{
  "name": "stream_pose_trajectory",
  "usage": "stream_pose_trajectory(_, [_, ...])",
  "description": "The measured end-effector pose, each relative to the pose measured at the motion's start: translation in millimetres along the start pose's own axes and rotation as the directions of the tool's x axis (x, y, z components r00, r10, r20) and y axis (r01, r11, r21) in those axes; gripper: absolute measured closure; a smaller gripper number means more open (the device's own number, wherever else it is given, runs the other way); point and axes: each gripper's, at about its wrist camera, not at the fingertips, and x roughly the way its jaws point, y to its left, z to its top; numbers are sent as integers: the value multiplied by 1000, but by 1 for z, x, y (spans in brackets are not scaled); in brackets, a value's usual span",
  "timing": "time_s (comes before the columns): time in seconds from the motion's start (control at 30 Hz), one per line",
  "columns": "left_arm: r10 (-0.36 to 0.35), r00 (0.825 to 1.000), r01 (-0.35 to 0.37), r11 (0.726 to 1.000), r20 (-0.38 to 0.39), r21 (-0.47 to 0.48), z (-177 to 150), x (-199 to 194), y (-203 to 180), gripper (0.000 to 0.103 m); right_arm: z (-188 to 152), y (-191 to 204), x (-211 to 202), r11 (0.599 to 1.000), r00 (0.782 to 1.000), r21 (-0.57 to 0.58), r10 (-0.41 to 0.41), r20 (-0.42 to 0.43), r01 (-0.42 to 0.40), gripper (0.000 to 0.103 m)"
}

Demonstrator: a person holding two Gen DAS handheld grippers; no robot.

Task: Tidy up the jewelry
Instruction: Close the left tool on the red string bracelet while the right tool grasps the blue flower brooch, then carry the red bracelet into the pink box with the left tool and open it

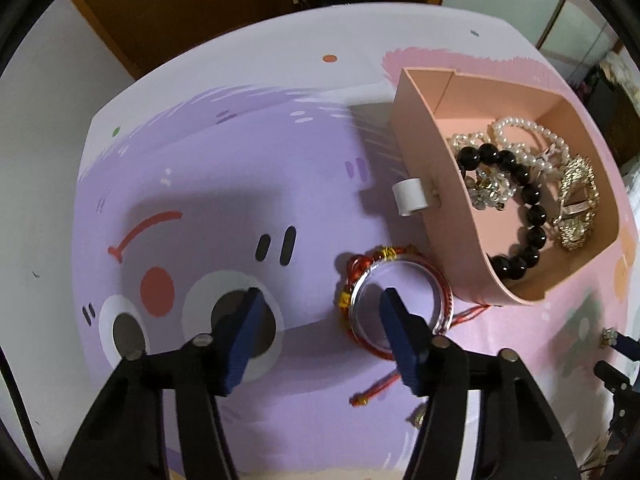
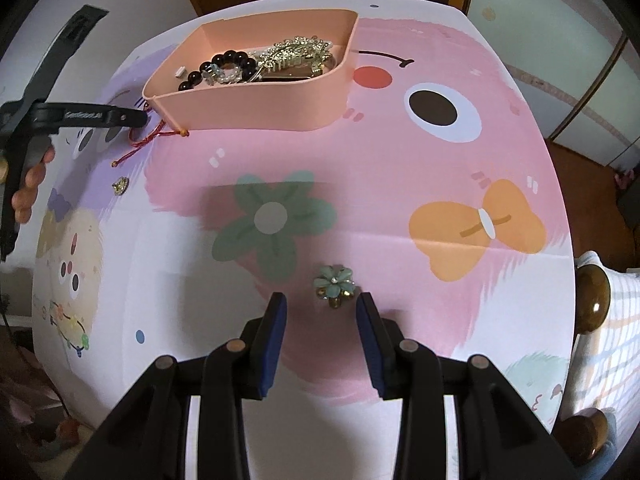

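Note:
A pink jewelry box point(image 1: 424, 152) sits on the cartoon-print table and holds black bead point(image 1: 532, 216), pearl point(image 1: 528, 126) and gold pieces. A clear bangle point(image 1: 362, 286) wound with a red cord bracelet point(image 1: 352, 272) lies just left of the box. My left gripper point(image 1: 322, 300) is open; its right finger point(image 1: 400, 332) is over the bangle's opening. In the right wrist view the box point(image 2: 256, 100) is far left. A small green flower brooch point(image 2: 334, 282) lies just ahead of my open right gripper point(image 2: 322, 304), nearer its right finger.
A small gold piece point(image 2: 120, 185) lies on the table left of the printed green flower, also seen low in the left wrist view point(image 1: 417, 416). The other gripper's arm point(image 2: 80, 116) reaches in by the box. A wooden chair knob point(image 2: 594, 300) stands off the right edge.

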Motion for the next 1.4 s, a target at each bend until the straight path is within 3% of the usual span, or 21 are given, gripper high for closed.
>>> stream_pose_trajectory(0.1, [-16, 1000, 16, 1000, -5, 26, 6, 1, -2, 49, -2, 3, 0, 1000, 1000, -9, -9, 4, 9, 69])
stream_pose_trajectory(0.13, [-31, 999, 32, 999, -10, 37, 9, 1, -2, 54, -3, 4, 0, 1000, 1000, -15, -16, 7, 16, 74])
stream_pose_trajectory(0.2, [-82, 996, 83, 995, -21, 50, 12, 1, -3, 71, -4, 7, 1, 999, 1000, -26, -28, 10, 29, 83])
stream_pose_trajectory(0.27, [-77, 997, 78, 995, -22, 65, 13, 0, -6, 92, -4, 8, 1, 999, 1000, -24, -21, 10, 21, 92])
stream_pose_trajectory(0.37, [-72, 997, 73, 996, -22, 48, 11, -1, -5, 93, -5, 8, 2, 1000, 1000, -21, -11, 11, 11, 101])
stream_pose_trajectory(0.6, [-82, 996, 81, 996, -23, -36, -13, -14, 10, 95, -6, 3, -7, 1000, 1000, -5, 14, 26, -13, 103])
stream_pose_trajectory(0.93, [-91, 990, 95, 995, 111, -24, -47, -101, 12, 96, -2, 2, -41, 996, 992, -7, 91, 89, -91, 103])
stream_pose_trajectory(1.2, [-109, 964, 116, 993, 244, -17, -27, -170, -9, 96, 22, 1, -84, 990, 974, -9, 143, 174, -144, 103])
stream_pose_trajectory(1.4, [-69, 952, 94, 993, 297, -70, -7, -178, -32, 96, 58, -11, -113, 979, 951, 27, 187, 246, -200, 103])
